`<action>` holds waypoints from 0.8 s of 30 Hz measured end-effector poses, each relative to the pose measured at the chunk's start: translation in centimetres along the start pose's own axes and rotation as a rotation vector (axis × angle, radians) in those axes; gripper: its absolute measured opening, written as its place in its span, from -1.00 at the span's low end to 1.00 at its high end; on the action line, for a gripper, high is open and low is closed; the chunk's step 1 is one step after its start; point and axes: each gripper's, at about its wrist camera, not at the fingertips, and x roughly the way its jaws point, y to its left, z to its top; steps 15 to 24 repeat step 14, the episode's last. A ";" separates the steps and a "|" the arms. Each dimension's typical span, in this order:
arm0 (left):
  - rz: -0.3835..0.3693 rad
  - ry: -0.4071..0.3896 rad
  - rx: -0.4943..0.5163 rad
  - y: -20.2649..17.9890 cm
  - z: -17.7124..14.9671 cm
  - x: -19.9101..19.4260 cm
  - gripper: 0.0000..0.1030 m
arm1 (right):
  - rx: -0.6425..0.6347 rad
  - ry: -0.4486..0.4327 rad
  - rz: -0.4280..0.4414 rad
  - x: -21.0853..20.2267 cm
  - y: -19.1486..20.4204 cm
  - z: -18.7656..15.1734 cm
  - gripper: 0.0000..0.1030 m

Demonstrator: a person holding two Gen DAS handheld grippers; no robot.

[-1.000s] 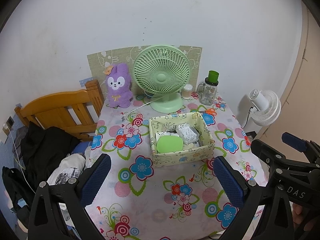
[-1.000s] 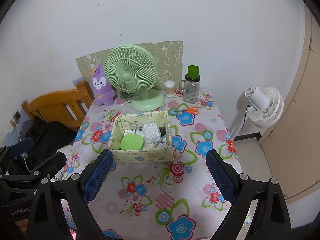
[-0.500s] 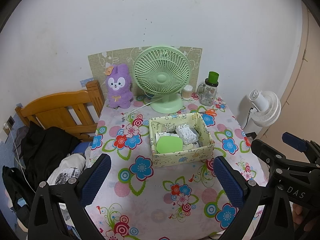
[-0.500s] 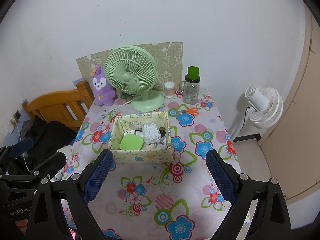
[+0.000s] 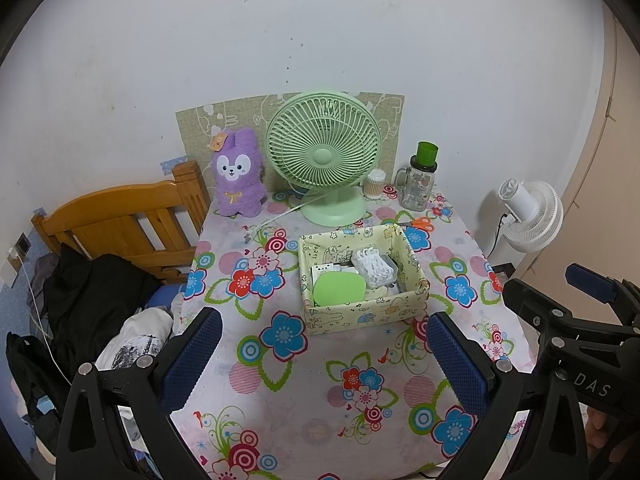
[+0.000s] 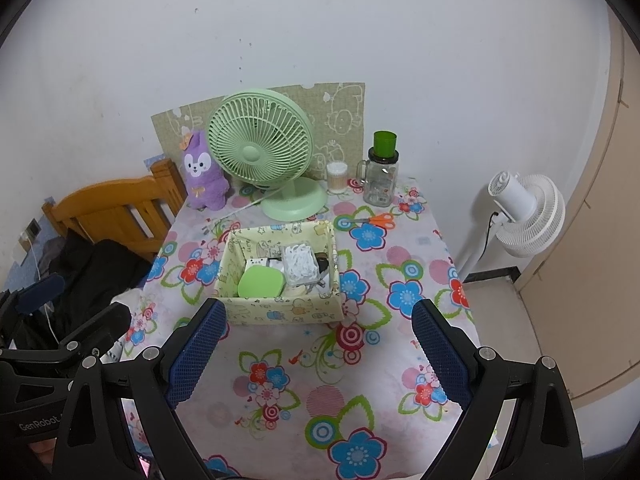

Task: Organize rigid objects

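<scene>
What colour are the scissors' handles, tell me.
Orange. The scissors lie on the floral tablecloth behind the box; the right wrist view shows them best.

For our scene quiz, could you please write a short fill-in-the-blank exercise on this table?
1. The plush standing left of the fan is ____ in colour.
2. The scissors have ____ handles.
3. The green lid lies inside the ____.
4. Both grippers, left and right, are ____ and hold nothing.

Missing words: purple; orange; box; open
</scene>
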 end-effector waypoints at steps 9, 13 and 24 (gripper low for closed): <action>0.009 0.004 0.006 -0.1 0.1 0.1 1.00 | -0.002 0.006 0.000 0.3 0.0 0.0 0.86; 0.009 0.007 0.002 -0.1 0.2 0.2 1.00 | -0.003 0.007 -0.001 0.4 -0.1 0.0 0.86; 0.009 0.009 0.003 -0.1 0.2 0.3 1.00 | -0.004 0.009 -0.002 0.5 -0.1 0.1 0.86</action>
